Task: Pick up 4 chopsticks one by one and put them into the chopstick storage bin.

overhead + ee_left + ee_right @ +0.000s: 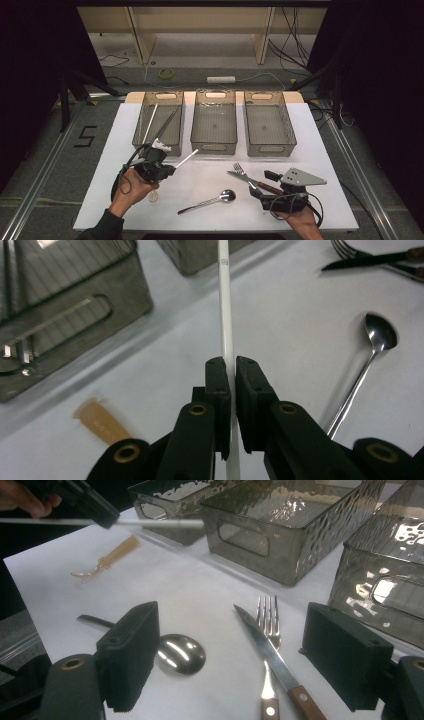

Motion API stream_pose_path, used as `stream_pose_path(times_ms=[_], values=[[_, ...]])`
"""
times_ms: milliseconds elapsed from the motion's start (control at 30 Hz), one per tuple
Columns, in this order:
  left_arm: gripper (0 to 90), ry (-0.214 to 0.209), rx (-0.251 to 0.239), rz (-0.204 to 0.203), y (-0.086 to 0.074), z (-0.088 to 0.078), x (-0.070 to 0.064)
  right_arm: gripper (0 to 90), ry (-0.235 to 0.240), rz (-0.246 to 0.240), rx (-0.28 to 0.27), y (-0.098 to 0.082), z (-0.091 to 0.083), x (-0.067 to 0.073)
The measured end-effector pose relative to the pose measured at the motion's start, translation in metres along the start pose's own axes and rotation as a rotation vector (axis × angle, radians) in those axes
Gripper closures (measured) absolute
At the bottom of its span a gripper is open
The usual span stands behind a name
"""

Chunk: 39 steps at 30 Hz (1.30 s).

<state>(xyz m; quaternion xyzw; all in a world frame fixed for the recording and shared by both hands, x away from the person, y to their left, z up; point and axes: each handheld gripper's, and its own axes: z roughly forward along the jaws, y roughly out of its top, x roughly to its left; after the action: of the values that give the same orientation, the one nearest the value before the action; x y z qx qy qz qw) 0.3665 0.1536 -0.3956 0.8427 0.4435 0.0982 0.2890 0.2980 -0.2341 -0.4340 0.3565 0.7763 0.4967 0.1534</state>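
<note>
Left tool clamped on white chopstick, lifted over bare bench near left bin; stick's near end cut off. Right tool wide open, empty, around knife and fork.

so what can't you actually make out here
- Rear end of the white chopstick: left gripper view, hidden under the left gripper.
- Knife and fork handles: right gripper view, cut off by the bottom edge.
- Left bin contents: high view, too small to identify.
</note>
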Motion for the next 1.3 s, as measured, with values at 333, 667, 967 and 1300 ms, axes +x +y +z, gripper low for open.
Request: stream_pose_path(times_ms=[333,667,967,1300], values=[[84.4,0.033,-0.094,-0.052,0.016,-0.023,0.028,24.0,-0.001,0.009,0.003,0.0,0.001,0.0],[84.4,0.098,-0.146,-0.086,0.047,-0.023,0.066,24.0,0.0,0.013,0.001,-0.001,0.001,-0.001],[84.4,0.118,-0.153,-0.125,0.067,-0.003,0.092,24.0,0.003,0.014,0.0,-0.001,0.001,-0.001],[84.4,0.141,-0.163,-0.166,0.082,0.013,0.115,24.0,0.006,0.017,0.002,-0.001,0.001,-0.002]])
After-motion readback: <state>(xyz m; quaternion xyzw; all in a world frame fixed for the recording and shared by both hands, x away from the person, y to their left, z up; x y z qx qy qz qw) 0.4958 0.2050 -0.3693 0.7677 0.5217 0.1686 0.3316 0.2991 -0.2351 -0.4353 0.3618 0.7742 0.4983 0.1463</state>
